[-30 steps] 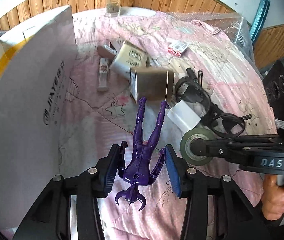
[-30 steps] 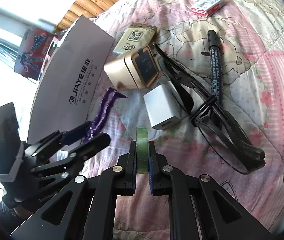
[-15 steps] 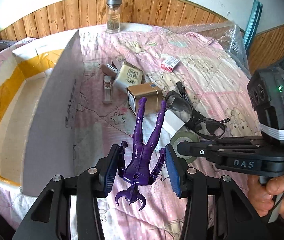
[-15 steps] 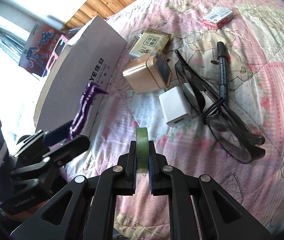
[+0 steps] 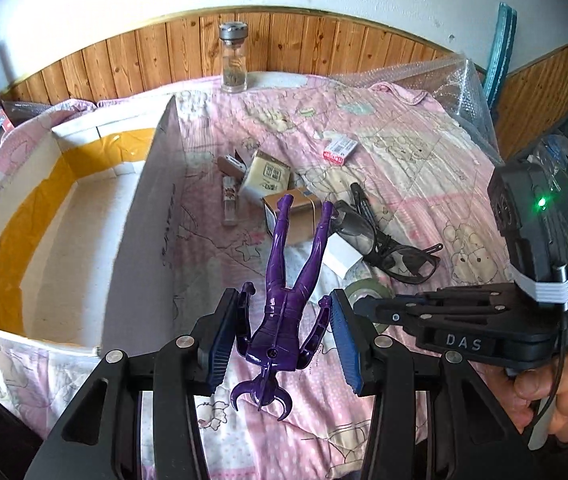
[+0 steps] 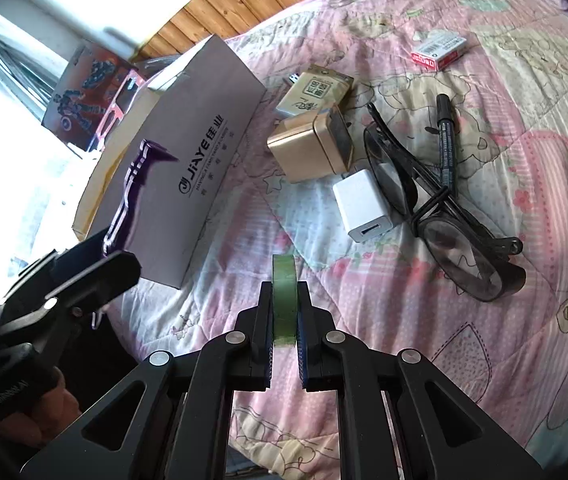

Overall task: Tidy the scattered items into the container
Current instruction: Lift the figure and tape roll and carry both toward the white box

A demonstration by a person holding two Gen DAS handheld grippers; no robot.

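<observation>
Left gripper (image 5: 286, 336) grasps a purple figure (image 5: 284, 312) at lower centre; right gripper (image 6: 284, 320) clamps a green tape roll (image 6: 284, 300). Open cardboard box (image 5: 140, 200) at left, apparently empty.

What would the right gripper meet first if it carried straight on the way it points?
Probably the white charger, straight ahead of the right gripper and its tape; depth is unclear, so it might touch the quilt first.
</observation>
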